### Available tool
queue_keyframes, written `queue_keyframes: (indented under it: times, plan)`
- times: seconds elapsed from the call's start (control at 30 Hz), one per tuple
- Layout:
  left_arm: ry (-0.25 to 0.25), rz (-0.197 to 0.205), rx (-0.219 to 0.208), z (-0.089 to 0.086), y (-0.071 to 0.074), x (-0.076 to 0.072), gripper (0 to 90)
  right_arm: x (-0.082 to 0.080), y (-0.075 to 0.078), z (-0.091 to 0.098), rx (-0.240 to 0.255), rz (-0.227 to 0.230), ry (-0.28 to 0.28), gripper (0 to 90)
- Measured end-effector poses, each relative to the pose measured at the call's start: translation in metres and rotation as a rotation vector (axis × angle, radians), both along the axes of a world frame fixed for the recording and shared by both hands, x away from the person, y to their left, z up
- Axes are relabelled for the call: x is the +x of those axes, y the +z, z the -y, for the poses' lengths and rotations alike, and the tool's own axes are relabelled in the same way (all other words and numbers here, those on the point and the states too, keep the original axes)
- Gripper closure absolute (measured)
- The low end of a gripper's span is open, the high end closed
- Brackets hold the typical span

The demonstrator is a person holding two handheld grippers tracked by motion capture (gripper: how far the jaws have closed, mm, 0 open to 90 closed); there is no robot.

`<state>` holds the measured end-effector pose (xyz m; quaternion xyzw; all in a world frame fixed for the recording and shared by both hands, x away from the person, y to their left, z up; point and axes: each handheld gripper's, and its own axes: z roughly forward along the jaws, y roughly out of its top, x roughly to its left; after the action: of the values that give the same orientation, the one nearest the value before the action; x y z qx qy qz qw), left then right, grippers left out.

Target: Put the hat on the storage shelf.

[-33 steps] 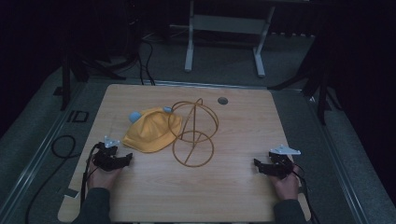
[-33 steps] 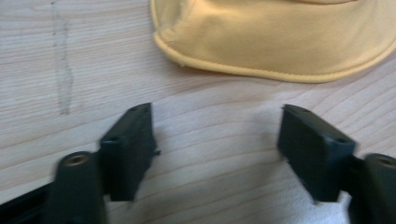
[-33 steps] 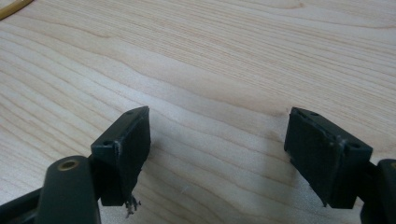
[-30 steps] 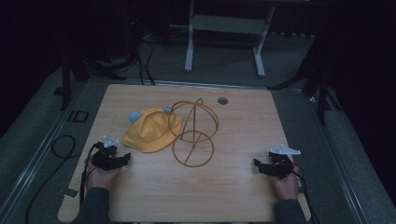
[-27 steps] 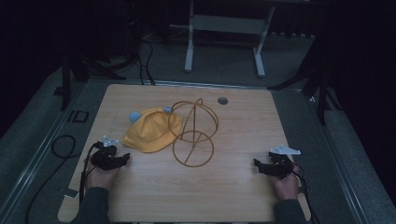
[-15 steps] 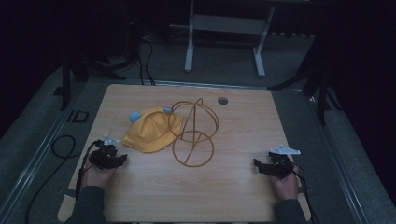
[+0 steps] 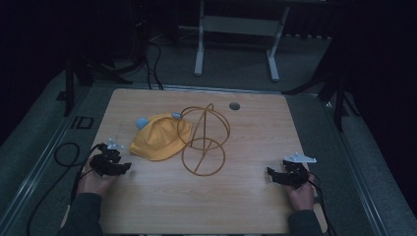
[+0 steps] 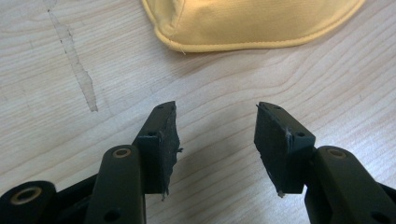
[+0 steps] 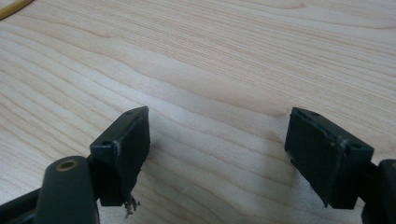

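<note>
Hat (image 7: 160, 142) from the high view: yellow cloth, slumped flat on the tabletop (image 7: 246, 206) left of centre, nearer the left edge than the right, two pale blue bobbles on its far side. Its right side touches or slips under the wire frame (image 7: 204, 140), a thin orange dome on a ring base; can't tell which. Left tongs (image 7: 123, 168) sit just off the hat's near-left rim, right tongs (image 7: 272, 174) well apart near the right edge, both low over the wood.

Left gripper view: left tongs (image 8: 215, 135) spread, jaws have just been opening a little, bare wood between the pads, nothing pinched. Hat's stitched hem (image 8: 261, 44) lies straight ahead, near but not touching.

Right gripper view: right tongs (image 9: 217, 149) spread wide, bare wood between them.

Handling guess: hat is light and floppy, will sag and drape, no breakage risk. Best bite looks like the doubled hem at the near rim, pinching the fabric edge rather than pushing down on the crown. Wire frame looks light and tippy; dragging the hat could pull it along.
</note>
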<state>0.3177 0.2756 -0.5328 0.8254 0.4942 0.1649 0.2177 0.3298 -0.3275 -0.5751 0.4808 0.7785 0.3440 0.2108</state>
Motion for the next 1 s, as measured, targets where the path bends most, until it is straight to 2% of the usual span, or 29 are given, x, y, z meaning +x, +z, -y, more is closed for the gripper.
queue_keyframes:
  times: [0.23,0.37,0.6,1.0]
  plan:
    - [-0.034,-0.004,0.007,-0.002,0.008,0.002,49.5,0.000,0.000,0.000,0.000,0.000,0.000,22.2]
    - [-0.052,-0.014,-0.006,-0.003,0.011,0.003,53.5,0.000,0.000,0.000,0.000,0.000,0.000,22.1]
    - [-0.078,-0.014,0.014,-0.006,0.022,0.006,55.2,0.000,0.000,0.000,0.000,0.000,0.000,22.1]
    - [-0.141,-0.026,0.001,-0.011,0.036,0.010,60.6,0.000,0.000,0.000,0.000,0.000,0.000,22.1]
